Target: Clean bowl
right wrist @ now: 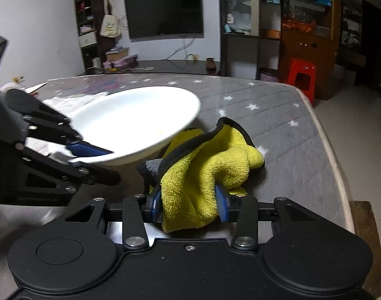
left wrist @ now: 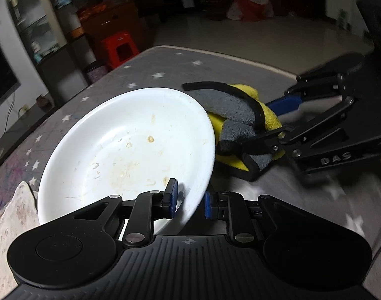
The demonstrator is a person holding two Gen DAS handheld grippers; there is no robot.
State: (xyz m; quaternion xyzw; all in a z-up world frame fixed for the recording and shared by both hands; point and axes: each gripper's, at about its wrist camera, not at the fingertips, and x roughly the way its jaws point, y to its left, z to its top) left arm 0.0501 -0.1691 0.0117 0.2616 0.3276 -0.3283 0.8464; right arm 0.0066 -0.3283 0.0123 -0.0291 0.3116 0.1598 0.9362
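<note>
A white shallow bowl [left wrist: 130,147] with dried yellowish food spots is tilted up off the table. My left gripper [left wrist: 190,200] is shut on its near rim. The bowl also shows in the right wrist view [right wrist: 138,117], with the left gripper [right wrist: 90,150] pinching its edge. My right gripper [right wrist: 190,202] is shut on a yellow and grey cloth [right wrist: 207,165] with black trim. In the left wrist view the cloth [left wrist: 240,115] sits just right of the bowl's rim, held by the right gripper [left wrist: 267,130].
The grey star-patterned table cover [right wrist: 277,130] spreads under everything, its edge at the right. A pale patterned cloth [left wrist: 13,215] lies at the bowl's left. A red stool [right wrist: 301,75] and cabinets stand beyond the table.
</note>
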